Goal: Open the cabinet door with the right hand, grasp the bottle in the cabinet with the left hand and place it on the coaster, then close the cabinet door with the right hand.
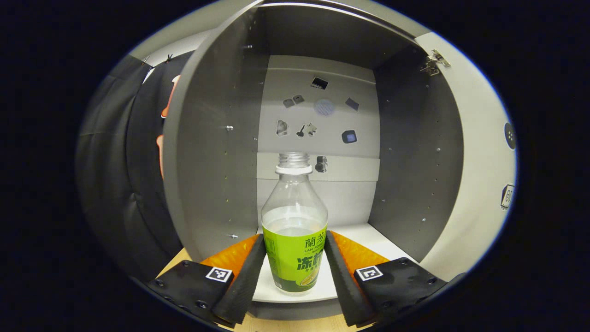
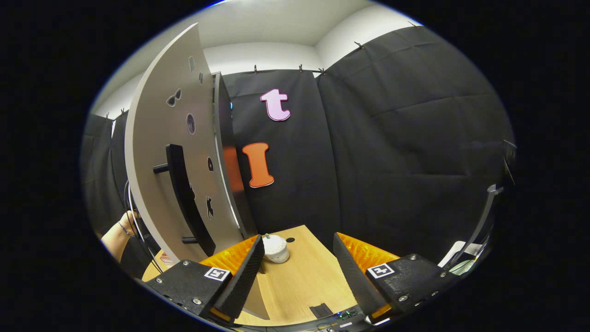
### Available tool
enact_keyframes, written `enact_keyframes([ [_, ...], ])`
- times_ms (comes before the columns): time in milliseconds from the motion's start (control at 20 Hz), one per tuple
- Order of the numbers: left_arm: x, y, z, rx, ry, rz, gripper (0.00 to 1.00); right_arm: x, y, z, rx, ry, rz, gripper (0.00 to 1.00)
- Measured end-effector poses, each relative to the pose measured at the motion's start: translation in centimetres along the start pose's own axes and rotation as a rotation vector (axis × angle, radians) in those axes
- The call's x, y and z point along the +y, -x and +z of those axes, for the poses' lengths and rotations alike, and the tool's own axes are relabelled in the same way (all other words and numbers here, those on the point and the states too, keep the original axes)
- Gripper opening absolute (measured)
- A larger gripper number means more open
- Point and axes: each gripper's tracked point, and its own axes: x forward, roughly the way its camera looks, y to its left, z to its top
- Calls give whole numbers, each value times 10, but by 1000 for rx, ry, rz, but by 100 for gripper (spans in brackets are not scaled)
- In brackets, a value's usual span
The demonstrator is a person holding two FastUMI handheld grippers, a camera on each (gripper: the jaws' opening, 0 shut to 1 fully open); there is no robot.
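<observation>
- Left tongs (image 1: 295,269) flank the clear, green-labelled plastic bottle (image 1: 295,230) on the cabinet shelf (image 1: 359,235), seemingly touching, ready to lift.
- Right tongs (image 2: 297,272) gape apart beside the open grey cabinet door (image 2: 156,138).

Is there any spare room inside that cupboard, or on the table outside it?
Inside the cabinet, bare shelf lies right of and behind the bottle. It is tight around the bottle itself, between the left gripper fingers. Outside, open wooden table lies right of the door.
</observation>
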Motion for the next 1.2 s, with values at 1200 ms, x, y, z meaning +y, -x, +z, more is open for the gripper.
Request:
enact_keyframes([
  [1200, 118, 167, -210, 109, -7, 125, 83, 34, -6, -11, 56, 12, 111, 99],
])
